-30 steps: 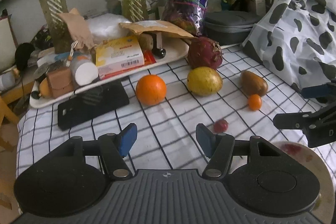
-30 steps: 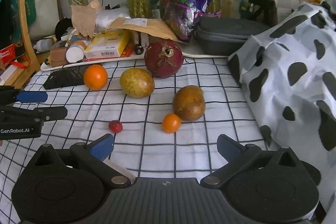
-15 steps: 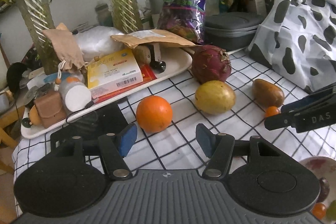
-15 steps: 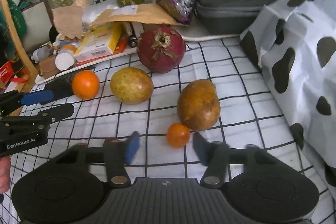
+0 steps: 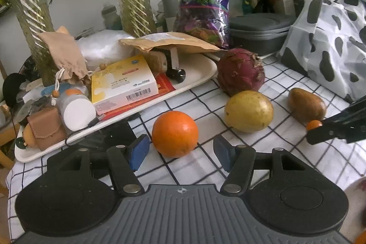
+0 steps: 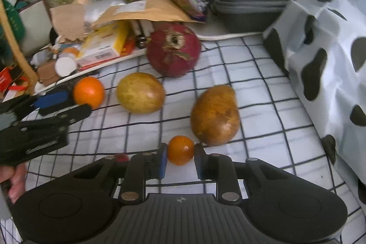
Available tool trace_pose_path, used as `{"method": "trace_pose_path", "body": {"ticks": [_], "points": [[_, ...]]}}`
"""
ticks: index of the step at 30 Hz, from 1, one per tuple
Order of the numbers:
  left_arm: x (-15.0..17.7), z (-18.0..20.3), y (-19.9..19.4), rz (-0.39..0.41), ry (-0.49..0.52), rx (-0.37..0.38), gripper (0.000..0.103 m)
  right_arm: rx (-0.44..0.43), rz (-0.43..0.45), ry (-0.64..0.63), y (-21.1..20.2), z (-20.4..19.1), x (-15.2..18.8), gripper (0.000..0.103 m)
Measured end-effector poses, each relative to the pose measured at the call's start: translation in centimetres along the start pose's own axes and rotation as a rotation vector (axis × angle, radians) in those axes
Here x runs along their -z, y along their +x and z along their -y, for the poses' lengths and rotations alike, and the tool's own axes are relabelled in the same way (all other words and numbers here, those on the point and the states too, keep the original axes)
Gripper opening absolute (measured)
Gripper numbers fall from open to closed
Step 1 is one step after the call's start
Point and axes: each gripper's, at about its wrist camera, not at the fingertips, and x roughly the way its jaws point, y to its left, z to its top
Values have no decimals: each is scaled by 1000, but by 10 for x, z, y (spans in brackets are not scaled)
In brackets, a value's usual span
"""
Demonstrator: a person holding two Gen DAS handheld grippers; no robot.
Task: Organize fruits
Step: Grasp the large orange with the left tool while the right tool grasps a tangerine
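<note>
Right tool [image 6: 180, 158] clamps the small orange fruit [image 6: 180, 149]

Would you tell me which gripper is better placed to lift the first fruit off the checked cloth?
Right, I'd judge. The right gripper has its pads against the small orange fruit, shut on it. The left gripper stands open in front of the big orange, pads clear of it.

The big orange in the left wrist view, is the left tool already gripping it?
No. The orange sits on the checked cloth ahead of the left tool, whose blue pads stand apart without touching it.
</note>
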Motion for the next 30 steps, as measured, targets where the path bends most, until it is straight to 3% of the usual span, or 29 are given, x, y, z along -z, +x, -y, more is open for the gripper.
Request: {"method": "trace_pose_path", "body": {"ticks": [13,17,30], "points": [[-5,-14,27,-9,-45,22,60,-21,1,-63,-3,-12,-5,25],[-6,-19,32,-21,-98,65,50,-24,-1,-66,-3,-11,-5,26],[-16,-18,9,-36,-165,101,50,-32,34,-86,-13,-14,-5,25]]}}
